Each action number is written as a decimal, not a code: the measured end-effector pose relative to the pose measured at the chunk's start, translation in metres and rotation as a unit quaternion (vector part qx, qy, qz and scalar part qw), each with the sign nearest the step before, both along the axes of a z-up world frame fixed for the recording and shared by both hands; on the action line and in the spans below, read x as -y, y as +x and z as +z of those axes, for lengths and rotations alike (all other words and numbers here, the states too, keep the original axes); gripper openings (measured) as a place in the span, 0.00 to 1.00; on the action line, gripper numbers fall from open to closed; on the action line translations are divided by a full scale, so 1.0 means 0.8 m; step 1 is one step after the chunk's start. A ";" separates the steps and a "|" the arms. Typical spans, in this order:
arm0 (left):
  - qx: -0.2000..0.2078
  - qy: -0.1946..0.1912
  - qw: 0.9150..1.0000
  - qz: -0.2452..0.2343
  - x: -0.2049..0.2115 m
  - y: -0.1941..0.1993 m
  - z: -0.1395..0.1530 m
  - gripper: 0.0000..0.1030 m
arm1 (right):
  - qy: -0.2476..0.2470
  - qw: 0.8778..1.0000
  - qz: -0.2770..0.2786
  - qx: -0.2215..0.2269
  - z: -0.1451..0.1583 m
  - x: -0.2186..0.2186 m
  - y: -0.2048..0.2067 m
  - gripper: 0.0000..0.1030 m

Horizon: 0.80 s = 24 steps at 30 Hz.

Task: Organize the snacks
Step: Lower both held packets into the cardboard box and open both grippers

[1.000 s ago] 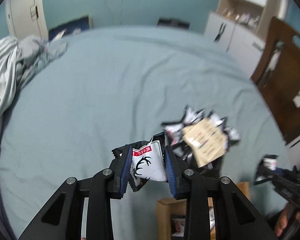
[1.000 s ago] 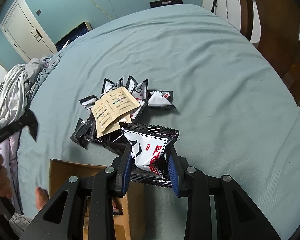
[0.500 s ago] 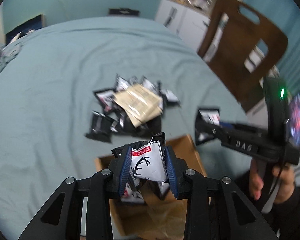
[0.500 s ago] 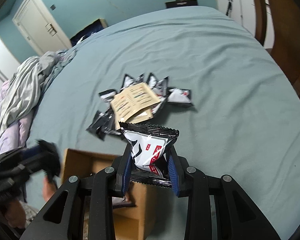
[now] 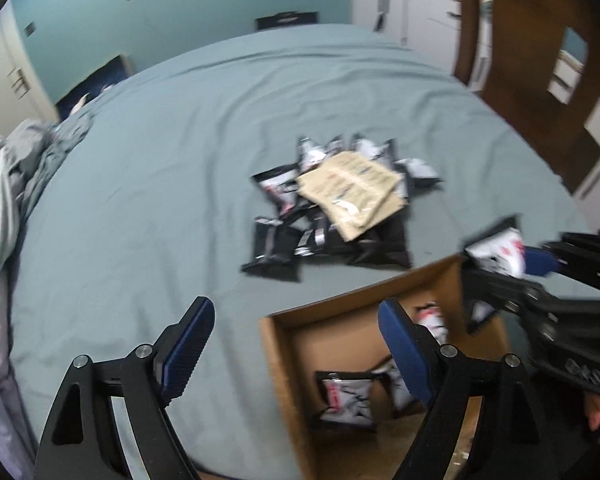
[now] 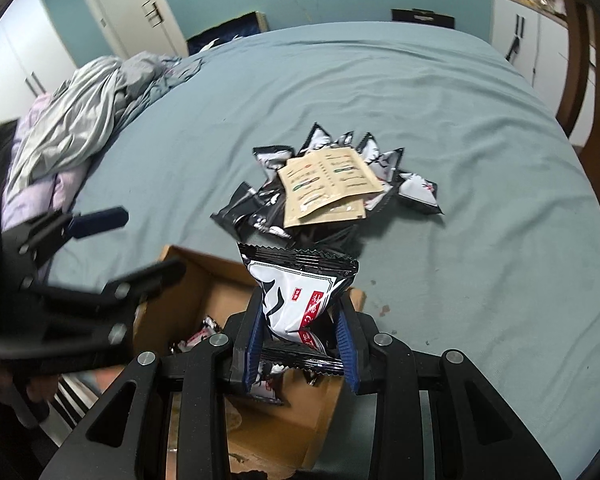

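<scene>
Snack packets, black-and-white foil ones, lie heaped on my teal bedsheet at twelve o'clock from the open brown cardboard box, under a tan printed pouch. My left gripper hangs at the box's nine o'clock edge, jaws opening, nothing between them; one packet lies inside. My right gripper clamps a black-and-white packet over the box.

Snack packets lie on the bed behind the box.
</scene>
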<state>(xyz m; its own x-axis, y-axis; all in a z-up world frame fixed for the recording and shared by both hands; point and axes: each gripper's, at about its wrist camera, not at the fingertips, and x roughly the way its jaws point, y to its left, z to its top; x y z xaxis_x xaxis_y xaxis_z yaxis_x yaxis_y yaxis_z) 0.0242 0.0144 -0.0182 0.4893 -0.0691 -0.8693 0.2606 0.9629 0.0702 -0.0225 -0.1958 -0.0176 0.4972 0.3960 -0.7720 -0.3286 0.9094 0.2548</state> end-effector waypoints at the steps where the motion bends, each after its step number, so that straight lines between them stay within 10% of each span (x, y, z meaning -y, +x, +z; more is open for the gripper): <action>1: 0.001 0.010 1.000 0.008 -0.003 0.001 -0.001 0.82 | -0.002 1.000 0.005 0.001 0.000 -0.003 -0.001 0.30; 10: -0.011 0.019 0.999 0.035 -0.018 0.008 -0.006 0.82 | -0.029 0.998 0.042 -0.031 -0.018 -0.029 0.002 0.36; 14: -0.010 0.027 0.999 0.035 -0.016 0.009 -0.007 0.82 | -0.004 0.999 0.021 -0.029 -0.018 -0.022 0.007 0.66; 24: -0.022 0.034 0.998 0.048 -0.019 0.016 -0.013 0.82 | 0.025 0.998 -0.051 -0.014 -0.004 0.013 0.001 0.67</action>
<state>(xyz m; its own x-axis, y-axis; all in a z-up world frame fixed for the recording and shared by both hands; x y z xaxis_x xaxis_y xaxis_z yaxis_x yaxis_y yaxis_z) 0.0368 0.0296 -0.0287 0.4528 0.0366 -0.8909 0.1714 0.9770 0.1272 -0.0219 -0.2061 -0.0210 0.5150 0.3821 -0.7673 -0.2262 0.9240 0.3083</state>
